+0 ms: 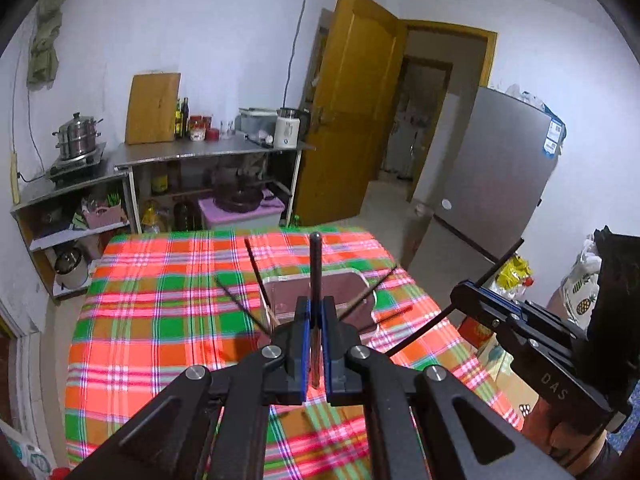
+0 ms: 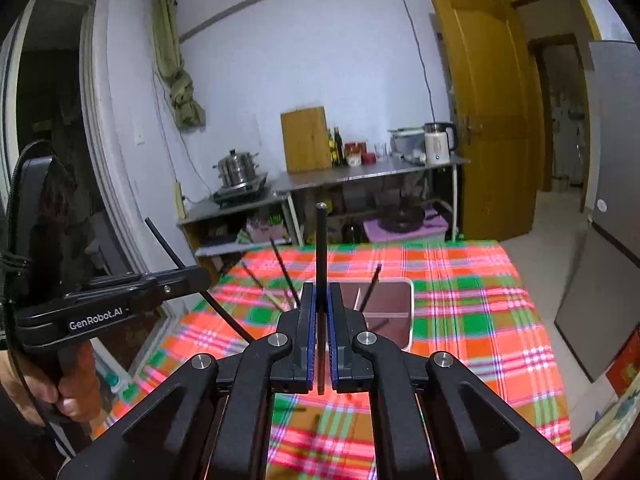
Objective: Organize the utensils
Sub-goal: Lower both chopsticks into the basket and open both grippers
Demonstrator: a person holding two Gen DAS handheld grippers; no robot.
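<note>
1. Chopsticks: two held, one per gripper; left gripper (image 1: 316, 320) fingers clamped on one dark chopstick (image 1: 315, 268); right gripper (image 2: 320, 320) clamped on another (image 2: 321, 248).
2. One container (image 2: 394, 312) mid-tablecloth (image 2: 480, 304) holds several more chopsticks (image 1: 256, 276), count unclear.

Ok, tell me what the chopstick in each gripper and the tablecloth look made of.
Left gripper's chopstick: dark, matte, probably wood or lacquered bamboo; a reddish-brown tint shows between the pads. Right gripper's chopstick: near-black, smooth, wood or plastic; cannot tell which. Tablecloth: bright plaid, likely woven fabric or printed plastic.
</note>
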